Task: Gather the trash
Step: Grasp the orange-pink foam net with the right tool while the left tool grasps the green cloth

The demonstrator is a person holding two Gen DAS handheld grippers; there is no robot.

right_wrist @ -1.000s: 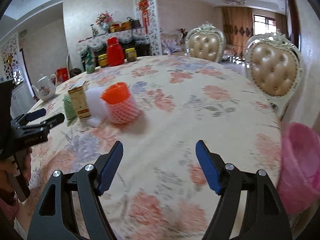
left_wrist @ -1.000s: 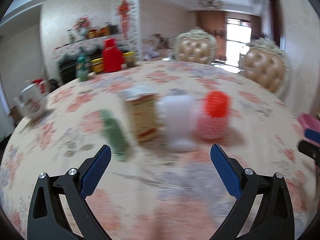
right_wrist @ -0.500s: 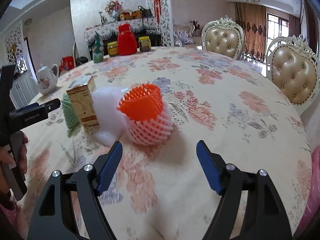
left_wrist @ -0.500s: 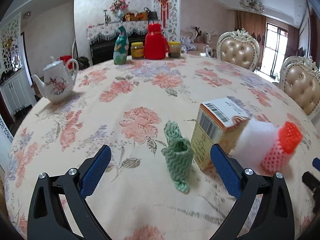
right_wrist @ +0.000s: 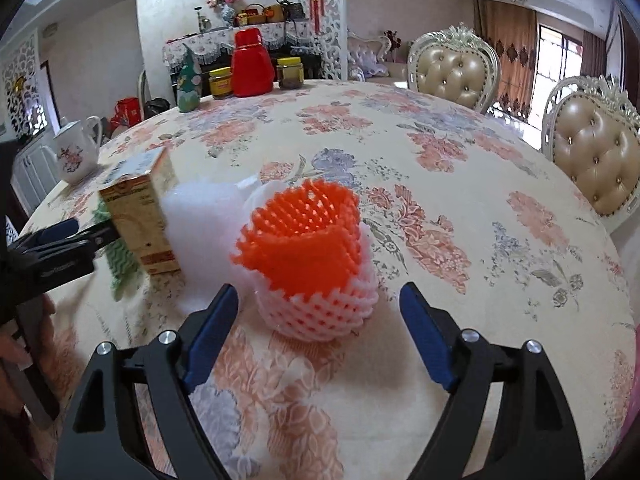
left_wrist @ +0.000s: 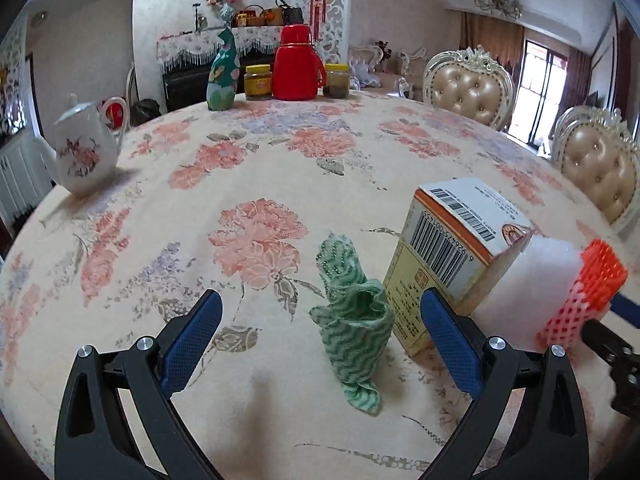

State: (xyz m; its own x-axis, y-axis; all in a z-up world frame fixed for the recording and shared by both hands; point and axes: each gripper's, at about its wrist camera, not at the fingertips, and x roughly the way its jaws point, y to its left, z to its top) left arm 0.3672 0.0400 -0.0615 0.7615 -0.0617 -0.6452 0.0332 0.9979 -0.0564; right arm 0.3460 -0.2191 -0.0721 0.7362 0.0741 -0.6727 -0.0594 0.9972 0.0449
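Note:
Trash stands in a row on the floral tablecloth. A crumpled green cloth [left_wrist: 354, 320] sits between the blue pads of my open left gripper [left_wrist: 320, 340], close in. Right of it stand a yellow carton [left_wrist: 452, 264], a white foam piece [left_wrist: 528, 280] and an orange-and-pink foam net [left_wrist: 584, 292]. In the right wrist view the foam net [right_wrist: 312, 256] lies just ahead of my open right gripper [right_wrist: 316, 336], with the white foam [right_wrist: 200, 220], the carton [right_wrist: 140, 220] and the green cloth [right_wrist: 124, 260] to its left. Both grippers are empty.
A white teapot [left_wrist: 80, 156] stands at the table's left edge. A red thermos [left_wrist: 296, 64], jars and a green bottle [left_wrist: 222, 76] stand at the far edge. Two padded chairs [right_wrist: 452, 64] stand at the right. The left gripper's body [right_wrist: 52, 248] shows left in the right view.
Both grippers moved closer to the trash. The left one swung left onto the green cloth; the right one closed in on the foam net. Both stayed open.

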